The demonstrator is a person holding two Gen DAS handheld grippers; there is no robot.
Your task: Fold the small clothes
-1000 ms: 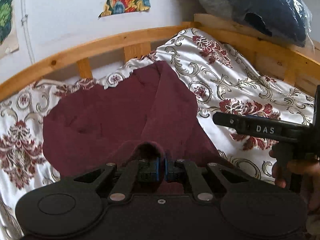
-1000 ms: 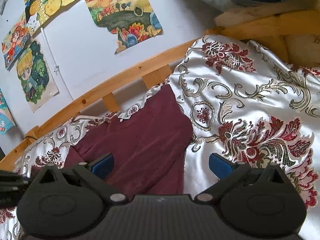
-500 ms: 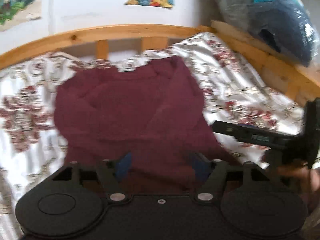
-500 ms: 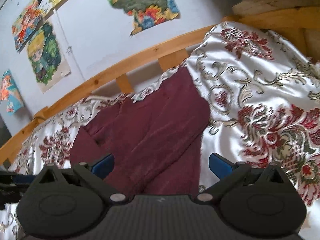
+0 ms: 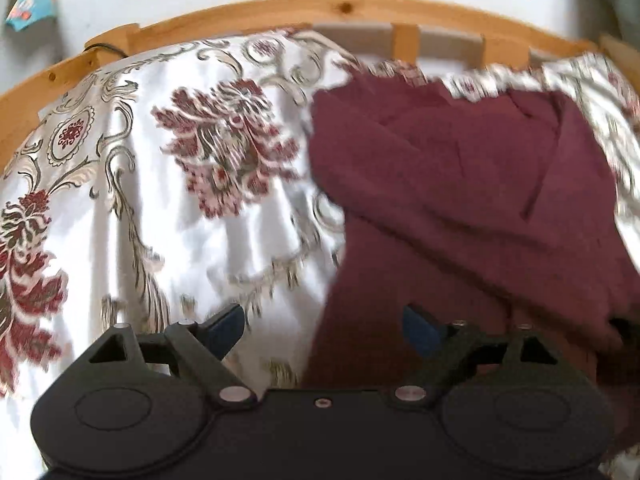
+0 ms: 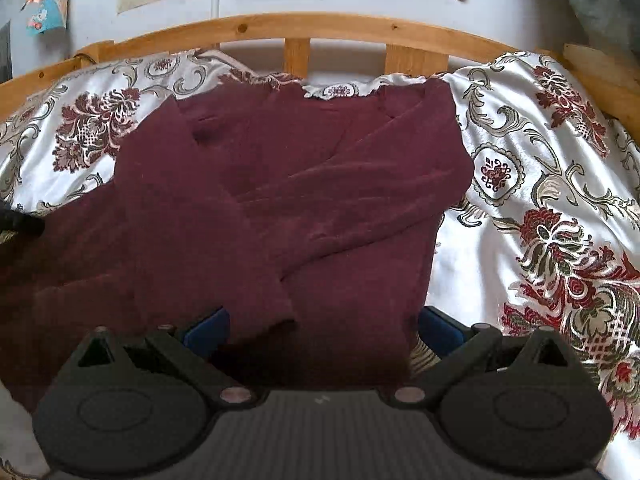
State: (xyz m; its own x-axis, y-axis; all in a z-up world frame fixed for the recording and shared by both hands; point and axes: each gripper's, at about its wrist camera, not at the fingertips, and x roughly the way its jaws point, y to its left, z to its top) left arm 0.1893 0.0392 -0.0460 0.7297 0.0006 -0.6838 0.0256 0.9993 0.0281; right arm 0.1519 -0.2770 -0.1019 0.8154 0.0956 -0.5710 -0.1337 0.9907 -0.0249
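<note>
Maroon sweater [image 6: 288, 208] lying flat on the floral satin bedspread [image 6: 552, 208], both sleeves crossed over the chest, neckline toward the wooden bed rail [image 6: 280, 26]. Left gripper [image 5: 322, 330] just opened, jaws spread wide with nothing pinched: one blue pad over bare bedspread, the other over the sweater's near left edge (a second ago pressed together on a bunched fold of the maroon cloth, now let go). Swung leftward too, so the sweater sits in the right half of that view. Right gripper [image 6: 322, 330] spread as well, empty, hovering over the hem near its right corner, one pad above cloth, the other at the edge. Likely meaning: sleeve fold laid down and released, bottom hem probably next to be lifted toward the collar.

Hard to read: left view smeared by motion, so edges and creases there unclear. Hem itself tucked out of sight under both gripper bodies; contact with cloth not decidable. Sweater's left portion cut off at the frame edge in the right view.
</note>
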